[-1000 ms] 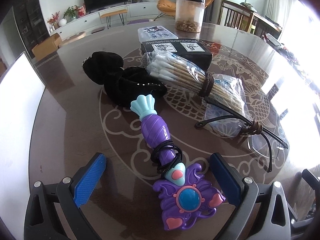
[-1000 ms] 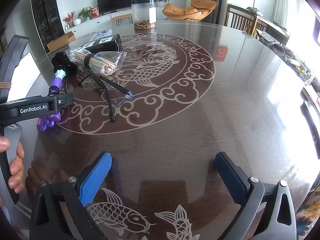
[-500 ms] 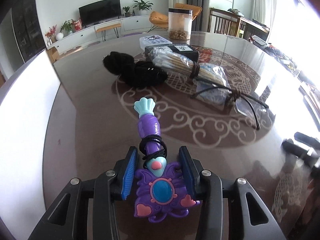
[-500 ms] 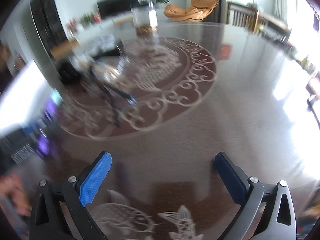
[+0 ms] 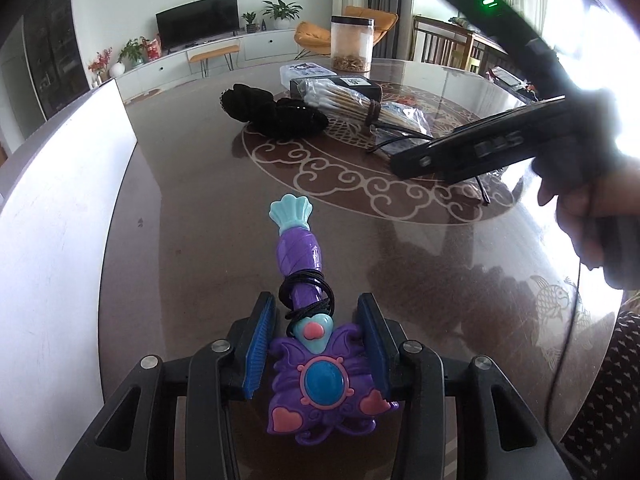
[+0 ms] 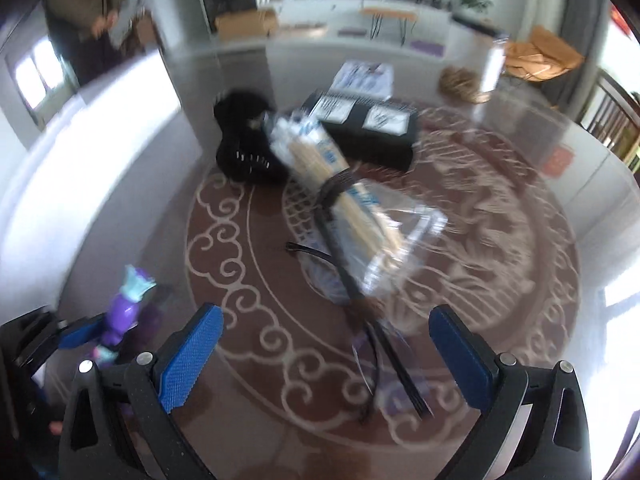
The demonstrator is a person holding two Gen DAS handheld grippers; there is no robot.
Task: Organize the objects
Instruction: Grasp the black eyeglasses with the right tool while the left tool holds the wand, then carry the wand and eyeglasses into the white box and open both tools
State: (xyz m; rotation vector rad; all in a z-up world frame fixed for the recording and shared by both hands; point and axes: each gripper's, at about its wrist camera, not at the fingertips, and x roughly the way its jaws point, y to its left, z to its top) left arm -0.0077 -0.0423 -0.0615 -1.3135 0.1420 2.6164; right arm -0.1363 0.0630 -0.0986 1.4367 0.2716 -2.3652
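Observation:
My left gripper [image 5: 316,348] is shut on the head of a purple toy wand [image 5: 308,308] with a black hair tie round its neck; the wand points away over the brown table [image 5: 192,216]. The wand also shows at the lower left of the blurred right wrist view [image 6: 124,312]. My right gripper [image 6: 324,356] is open and empty, above black-framed glasses [image 6: 376,344] and a bag of cotton swabs [image 6: 320,168]. The right gripper's body [image 5: 500,144] hangs at the right of the left wrist view.
A black fabric item [image 5: 272,114], a black box [image 6: 368,128], a flat white case [image 5: 304,70] and a clear jar [image 5: 352,42] sit further back. A white panel [image 5: 52,240] stands along the table's left edge.
My left gripper closed on the wand and drew it back toward the near edge. My right gripper swung left, over the glasses and swab bag.

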